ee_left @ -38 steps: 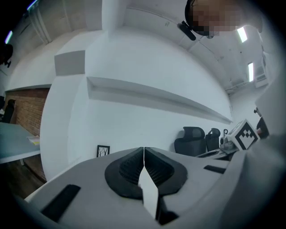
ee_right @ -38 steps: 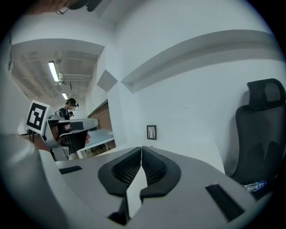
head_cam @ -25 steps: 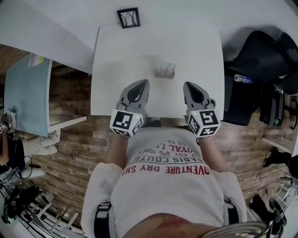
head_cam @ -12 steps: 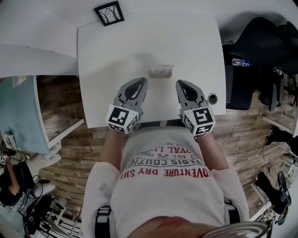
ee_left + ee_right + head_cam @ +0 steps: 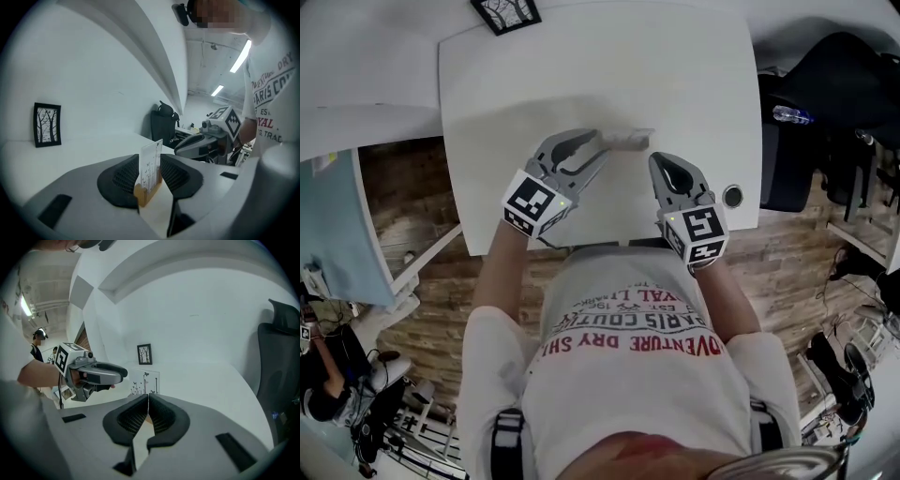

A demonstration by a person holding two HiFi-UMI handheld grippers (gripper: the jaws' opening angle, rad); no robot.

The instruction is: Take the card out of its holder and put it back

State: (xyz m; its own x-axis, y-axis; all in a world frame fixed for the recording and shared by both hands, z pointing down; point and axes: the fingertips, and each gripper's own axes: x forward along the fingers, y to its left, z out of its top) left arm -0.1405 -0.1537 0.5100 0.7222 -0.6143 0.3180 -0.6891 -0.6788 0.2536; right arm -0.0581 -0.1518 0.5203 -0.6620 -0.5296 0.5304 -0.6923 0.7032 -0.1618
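Handling comes first: the thin pale card printed with dark stems (image 5: 151,161) looks light, stiff and slick. It stands upright in a small tan wooden block holder (image 5: 146,192) that is probably light enough to slide or lift along with it. Take the card by its bare upper part, above the slot, and steady the holder low on its sides.

Your left tool (image 5: 594,144) has just been opening its jaws. The card and holder show in the gap at its tips, and the pads do not press on them. Your right tool (image 5: 148,401) is closed on nothing, near the card at the lower right.

The card sits at centre frame in the head view on the white counter (image 5: 581,66), well away from every edge. Bare counter lies beyond it, up to the black-framed picture (image 5: 502,11) at upper left. The black chair (image 5: 825,103) stands off the right edge.
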